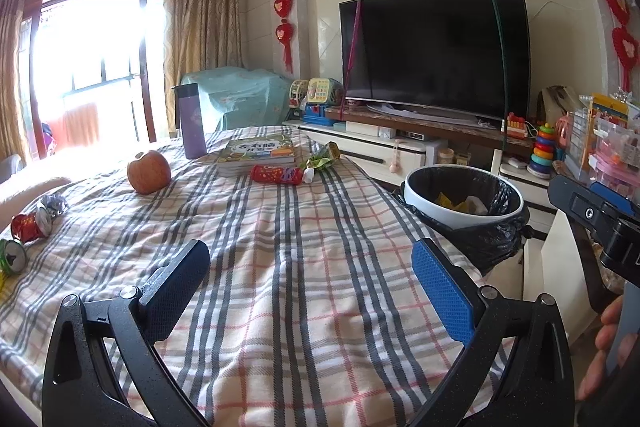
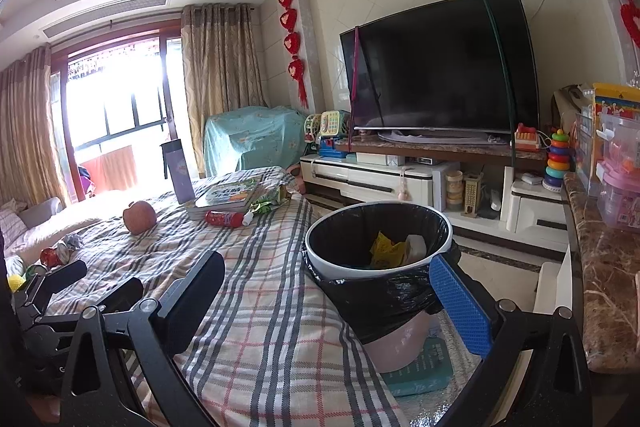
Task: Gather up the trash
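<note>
A trash bin with a black liner stands at the right edge of the plaid-covered table; yellow and white scraps lie inside. On the table are a red snack tube, a green wrapper, a crushed red can, foil and a green can. My left gripper is open and empty over the table. My right gripper is open and empty, straddling the table edge and the bin.
An apple, a purple flask and a stack of books sit on the table. A TV on its cabinet stands behind. A marble counter with toy boxes is at right.
</note>
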Available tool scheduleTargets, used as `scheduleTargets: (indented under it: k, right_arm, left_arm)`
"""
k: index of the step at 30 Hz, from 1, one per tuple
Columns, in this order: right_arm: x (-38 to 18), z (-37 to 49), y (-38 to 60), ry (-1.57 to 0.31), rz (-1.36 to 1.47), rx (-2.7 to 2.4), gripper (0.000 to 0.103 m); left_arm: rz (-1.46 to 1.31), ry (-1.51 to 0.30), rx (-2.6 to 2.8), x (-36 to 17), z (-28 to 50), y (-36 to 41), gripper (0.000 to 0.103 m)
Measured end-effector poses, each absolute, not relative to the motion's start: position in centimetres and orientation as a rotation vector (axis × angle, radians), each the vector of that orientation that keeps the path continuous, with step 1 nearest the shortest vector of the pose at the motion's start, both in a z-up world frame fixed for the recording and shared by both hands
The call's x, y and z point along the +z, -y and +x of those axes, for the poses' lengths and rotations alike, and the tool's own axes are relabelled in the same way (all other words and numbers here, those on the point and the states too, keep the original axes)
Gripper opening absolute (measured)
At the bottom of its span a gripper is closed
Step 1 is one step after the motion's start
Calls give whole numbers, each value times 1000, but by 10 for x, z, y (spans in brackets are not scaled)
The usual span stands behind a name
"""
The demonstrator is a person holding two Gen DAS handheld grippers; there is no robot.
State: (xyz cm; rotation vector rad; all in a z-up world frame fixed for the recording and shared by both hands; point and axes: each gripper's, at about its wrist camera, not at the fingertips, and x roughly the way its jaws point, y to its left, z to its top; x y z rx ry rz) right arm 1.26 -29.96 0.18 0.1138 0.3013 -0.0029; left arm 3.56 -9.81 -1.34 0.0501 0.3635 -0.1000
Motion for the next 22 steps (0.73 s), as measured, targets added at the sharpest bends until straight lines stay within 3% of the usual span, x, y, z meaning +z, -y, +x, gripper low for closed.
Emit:
scheduleTargets:
  k: [22]
  right_arm:
    - [-1, 25, 291, -335, 129, 18, 103]
  left_arm:
    - [11, -399, -110, -17, 46, 89, 103]
